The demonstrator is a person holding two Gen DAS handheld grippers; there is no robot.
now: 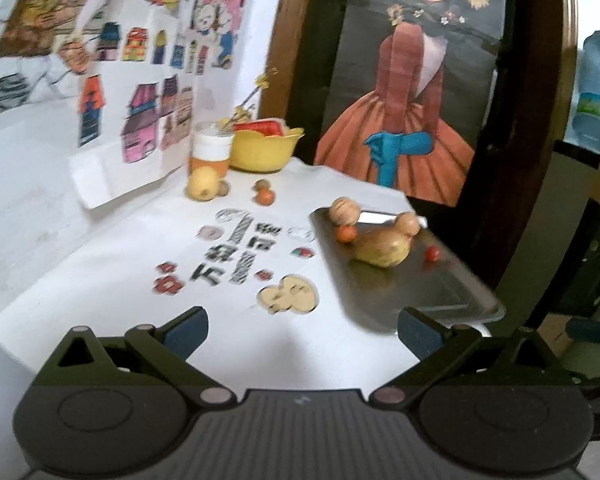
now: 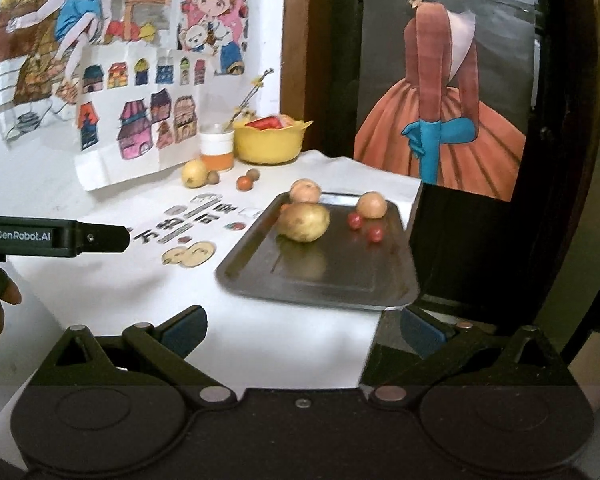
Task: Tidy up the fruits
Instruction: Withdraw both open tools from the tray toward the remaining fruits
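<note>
Several fruits already lie on the dark tray [image 2: 320, 276]: a large yellow-brown one [image 2: 303, 222] near its middle, two round tan ones [image 2: 305, 191] at the far rim, and small red ones [image 2: 355, 220] just beside them. Beyond the tray's far left corner, on the white sheet [image 2: 260, 340], a yellow fruit [image 2: 195, 173] and a few small brown and orange pieces [image 2: 245, 183] wait loose, in front of a yellow bowl [image 2: 270, 144] and a jar [image 2: 217, 148].

Both claws are spread wide and carry nothing: the left gripper [image 1: 302, 332] hangs short of the tray's near left corner, the right gripper [image 2: 302, 330] at its near edge. Gathering looks partly done; the next move would be a long reach past the tray to the loose fruit.

Motion blur smears the left wrist view. What fills the bowl is unclear, and whether the tray or the bowl is the intended home cannot be told.
</note>
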